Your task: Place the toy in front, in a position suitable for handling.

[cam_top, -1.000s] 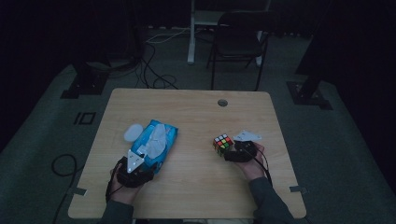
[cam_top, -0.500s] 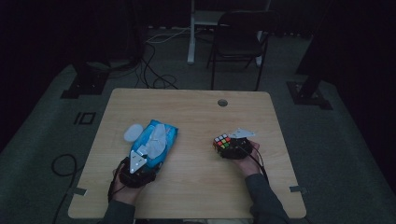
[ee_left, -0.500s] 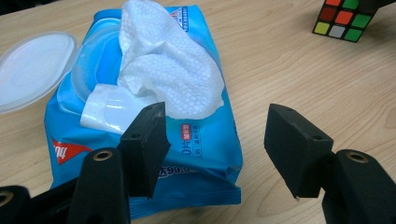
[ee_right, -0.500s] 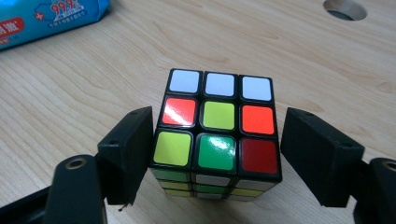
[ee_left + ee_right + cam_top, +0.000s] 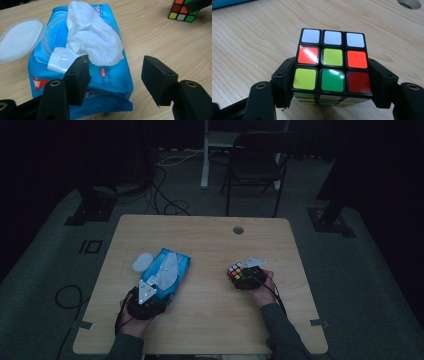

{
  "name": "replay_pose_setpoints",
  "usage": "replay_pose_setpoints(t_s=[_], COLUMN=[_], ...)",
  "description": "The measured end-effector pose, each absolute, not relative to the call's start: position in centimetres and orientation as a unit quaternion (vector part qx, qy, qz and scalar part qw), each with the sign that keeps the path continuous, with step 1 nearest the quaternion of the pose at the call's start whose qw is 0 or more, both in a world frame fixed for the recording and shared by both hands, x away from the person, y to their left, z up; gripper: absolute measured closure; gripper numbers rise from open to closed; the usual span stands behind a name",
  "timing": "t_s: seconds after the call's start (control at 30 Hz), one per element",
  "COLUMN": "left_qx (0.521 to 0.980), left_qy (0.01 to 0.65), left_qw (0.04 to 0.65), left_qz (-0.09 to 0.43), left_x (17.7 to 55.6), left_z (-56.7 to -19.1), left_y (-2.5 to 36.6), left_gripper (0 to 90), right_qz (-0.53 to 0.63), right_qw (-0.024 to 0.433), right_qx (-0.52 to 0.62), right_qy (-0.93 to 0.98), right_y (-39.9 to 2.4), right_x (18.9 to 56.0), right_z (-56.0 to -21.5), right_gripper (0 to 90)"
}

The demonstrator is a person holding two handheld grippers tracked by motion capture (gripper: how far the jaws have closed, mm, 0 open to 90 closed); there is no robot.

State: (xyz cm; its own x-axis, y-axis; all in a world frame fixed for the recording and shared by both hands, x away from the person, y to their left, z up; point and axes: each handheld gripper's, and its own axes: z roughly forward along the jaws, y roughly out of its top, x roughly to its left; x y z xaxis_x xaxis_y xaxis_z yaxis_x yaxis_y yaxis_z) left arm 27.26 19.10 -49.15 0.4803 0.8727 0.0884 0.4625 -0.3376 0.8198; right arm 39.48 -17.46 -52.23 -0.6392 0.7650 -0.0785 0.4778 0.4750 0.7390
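Table (image 5: 210, 315): light wood, dim from above.
Wipes pack (image 5: 82, 67): lid open, one wipe up; left gripper (image 5: 117, 72) gapes wide beside it, probably not touching.
Cube (image 5: 333, 62): on the table's right; right gripper (image 5: 329, 82) has just closed, jaws clamping both sides.
Tip: lift straight, keeping grip square.

The puzzle cube (image 5: 332, 65), a black-framed 3 by 3, sits flat on the desk (image 5: 210, 245) towards 3 o'clock, its scrambled top face showing white, red, yellow, orange and green stickers. The blue wet-wipe pack (image 5: 82, 75) lies at 9 o'clock, lid open, 1 white wipe pulled out.
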Motion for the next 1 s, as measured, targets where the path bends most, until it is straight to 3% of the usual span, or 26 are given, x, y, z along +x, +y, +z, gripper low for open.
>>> replay_pose_setpoints(t_s=[0.33, 1.0], left_qx=[0.768, 0.770], left_qy=[0.431, 0.442], left_qw=[0.378, 0.352], left_qz=[0.284, 0.295], left_x=[27.8, 33.5], left_z=[-48.5, -47.1], left_y=[19.5, 19.7], left_gripper=[40.5, 43.8], right_qz=[0.371, 0.380], right_qw=[0.199, 0.191], right_qx=[0.316, 0.277], right_qy=[0.850, 0.862], right_y=[-16.2, -15.7], right_x=[37.5, 34.6], right_z=[-51.0, -50.1], right_gripper=[33.6, 33.7])
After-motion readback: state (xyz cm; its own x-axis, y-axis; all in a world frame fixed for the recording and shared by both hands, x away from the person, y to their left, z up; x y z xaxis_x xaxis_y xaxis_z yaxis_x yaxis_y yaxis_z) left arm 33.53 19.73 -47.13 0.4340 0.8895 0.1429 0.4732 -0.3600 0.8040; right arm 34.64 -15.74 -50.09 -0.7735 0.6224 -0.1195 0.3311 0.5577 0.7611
